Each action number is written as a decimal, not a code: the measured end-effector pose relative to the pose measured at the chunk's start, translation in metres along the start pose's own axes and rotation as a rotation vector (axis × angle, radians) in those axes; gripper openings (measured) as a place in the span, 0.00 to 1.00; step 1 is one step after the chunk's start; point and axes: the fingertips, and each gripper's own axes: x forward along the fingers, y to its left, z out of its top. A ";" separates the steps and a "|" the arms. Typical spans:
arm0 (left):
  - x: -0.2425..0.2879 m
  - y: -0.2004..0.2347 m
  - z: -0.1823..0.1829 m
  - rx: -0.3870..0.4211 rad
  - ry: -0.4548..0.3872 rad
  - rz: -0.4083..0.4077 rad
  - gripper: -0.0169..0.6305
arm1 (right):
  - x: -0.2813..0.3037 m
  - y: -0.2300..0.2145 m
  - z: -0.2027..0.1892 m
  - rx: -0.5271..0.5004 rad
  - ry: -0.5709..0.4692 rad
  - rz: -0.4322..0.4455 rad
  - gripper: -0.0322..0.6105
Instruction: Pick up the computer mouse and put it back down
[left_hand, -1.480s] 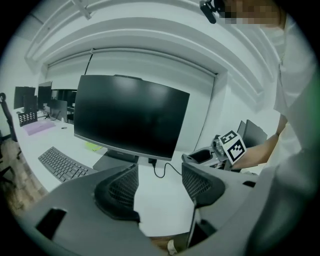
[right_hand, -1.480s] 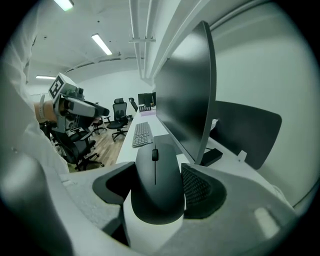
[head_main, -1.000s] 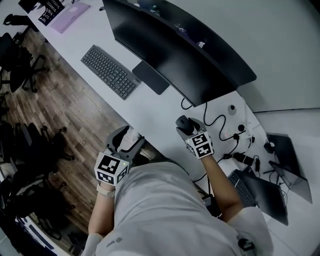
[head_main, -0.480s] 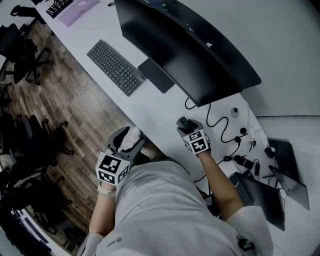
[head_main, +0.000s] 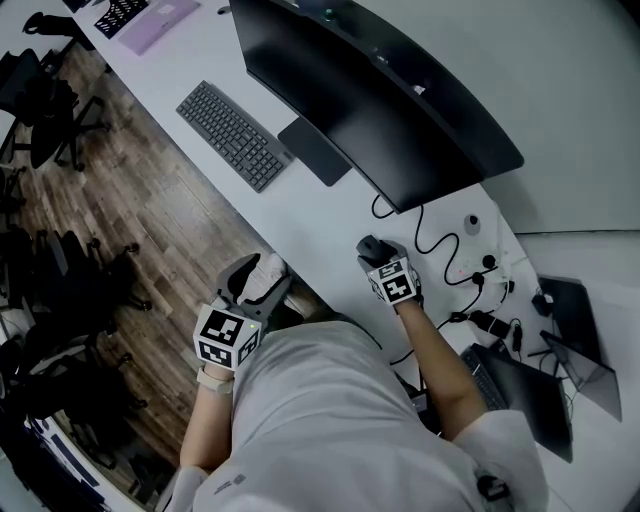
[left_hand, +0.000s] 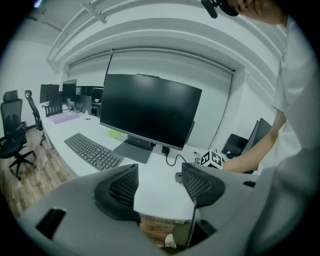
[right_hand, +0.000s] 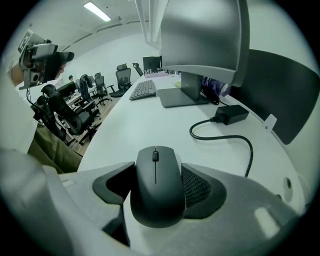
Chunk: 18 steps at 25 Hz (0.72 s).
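right gripper (right_hand: 160, 192) pinching computer mouse (right_hand: 156, 170) by its flanks; looks light, hard, smooth plastic, so could slip; left gripper (left_hand: 159, 184) jaws apart, empty

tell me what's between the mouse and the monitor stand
Only bare white desk, seen in the right gripper view: nothing sits between the mouse and the monitor stand. The black cable loops off to the right of that stretch.
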 end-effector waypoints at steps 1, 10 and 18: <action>0.000 0.000 0.000 -0.001 0.001 0.000 0.44 | 0.000 0.001 0.000 0.002 0.006 0.000 0.50; -0.001 0.003 0.000 -0.002 0.003 0.005 0.44 | -0.001 -0.001 0.003 0.005 -0.009 -0.015 0.50; 0.002 0.006 0.000 0.010 0.007 -0.019 0.44 | -0.012 -0.003 0.019 0.008 -0.052 -0.038 0.50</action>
